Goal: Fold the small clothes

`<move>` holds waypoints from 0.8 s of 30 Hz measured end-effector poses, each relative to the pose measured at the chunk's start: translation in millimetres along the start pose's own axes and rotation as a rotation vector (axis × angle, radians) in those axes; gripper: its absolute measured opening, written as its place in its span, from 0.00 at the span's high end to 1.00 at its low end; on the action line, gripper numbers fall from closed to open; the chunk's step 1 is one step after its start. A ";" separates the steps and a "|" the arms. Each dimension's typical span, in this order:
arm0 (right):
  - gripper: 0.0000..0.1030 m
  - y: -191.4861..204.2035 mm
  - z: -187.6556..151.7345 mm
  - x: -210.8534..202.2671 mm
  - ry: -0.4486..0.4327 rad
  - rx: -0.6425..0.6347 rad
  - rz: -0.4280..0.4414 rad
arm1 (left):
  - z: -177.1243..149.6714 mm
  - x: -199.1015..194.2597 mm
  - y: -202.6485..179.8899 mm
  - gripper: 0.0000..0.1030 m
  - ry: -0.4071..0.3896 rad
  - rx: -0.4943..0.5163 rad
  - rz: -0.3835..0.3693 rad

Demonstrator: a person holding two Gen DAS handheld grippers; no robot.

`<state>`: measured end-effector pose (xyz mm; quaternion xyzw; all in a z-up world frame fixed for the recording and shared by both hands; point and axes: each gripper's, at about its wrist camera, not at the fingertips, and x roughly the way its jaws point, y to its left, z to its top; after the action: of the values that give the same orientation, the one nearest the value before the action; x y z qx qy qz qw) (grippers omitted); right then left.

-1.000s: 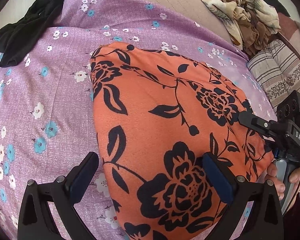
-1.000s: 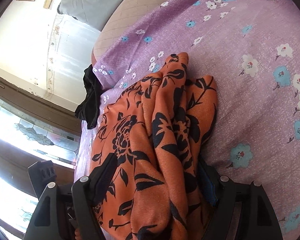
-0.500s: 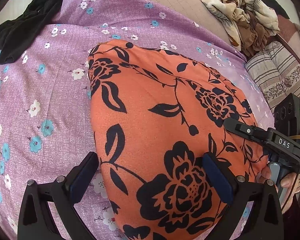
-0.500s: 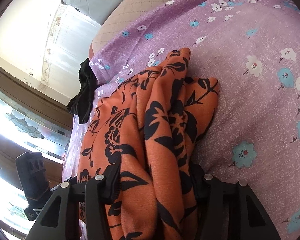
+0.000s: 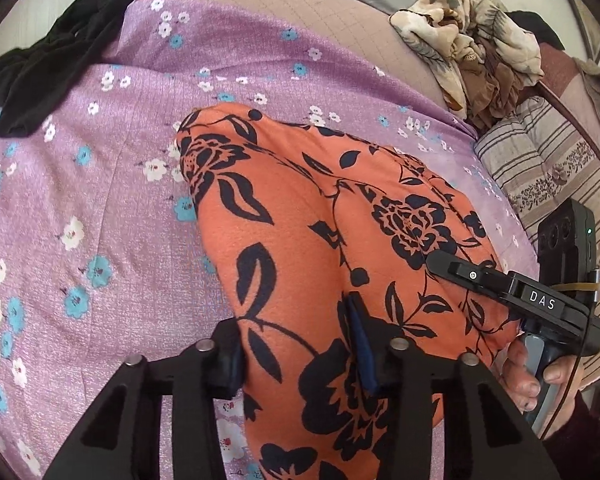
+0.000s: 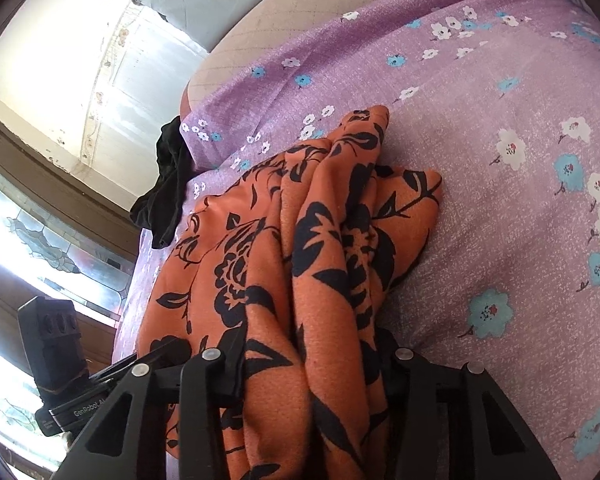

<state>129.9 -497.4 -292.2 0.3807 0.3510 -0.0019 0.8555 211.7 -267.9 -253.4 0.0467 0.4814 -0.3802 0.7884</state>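
Jaws of left gripper [image 5: 296, 356] and right gripper [image 6: 312, 364] clamped on orange garment [image 5: 320, 240], on purple sheet [image 5: 100, 208].

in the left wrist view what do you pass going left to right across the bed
black garment → purple flowered sheet → orange flowered garment → beige patterned clothes pile → striped pillow

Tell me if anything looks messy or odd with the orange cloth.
The orange cloth is bunched into uneven ridges at the right gripper, not flat. At the left gripper it looks smooth.
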 end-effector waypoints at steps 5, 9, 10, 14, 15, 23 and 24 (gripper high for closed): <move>0.60 12.6 -1.7 -8.9 -0.029 -0.044 -0.028 | -2.7 -12.2 -9.9 0.62 -0.024 0.045 0.045; 0.61 28.5 -9.0 -25.1 -0.056 -0.075 -0.005 | -12.8 -38.9 -8.8 0.62 -0.043 0.036 0.069; 0.61 33.3 -12.5 -29.3 -0.059 -0.083 0.004 | -16.6 -47.6 -7.3 0.62 -0.048 0.031 0.075; 0.61 57.0 -32.2 -43.6 -0.061 -0.112 0.034 | -31.5 -80.3 -1.1 0.62 -0.061 0.014 0.113; 0.61 62.6 -37.0 -45.9 -0.056 -0.113 0.045 | -38.6 -88.1 -0.6 0.62 -0.068 0.004 0.123; 0.61 74.2 -114.9 -64.0 0.025 -0.035 0.065 | -114.4 -115.6 9.9 0.61 0.019 -0.029 0.145; 0.61 74.1 -124.9 -66.4 0.042 -0.029 0.057 | -124.5 -113.2 12.5 0.59 0.039 -0.033 0.147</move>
<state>25.0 -380.8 -262.0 0.3782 0.3576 0.0354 0.8531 101.7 -141.6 -233.4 0.0763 0.4983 -0.3120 0.8053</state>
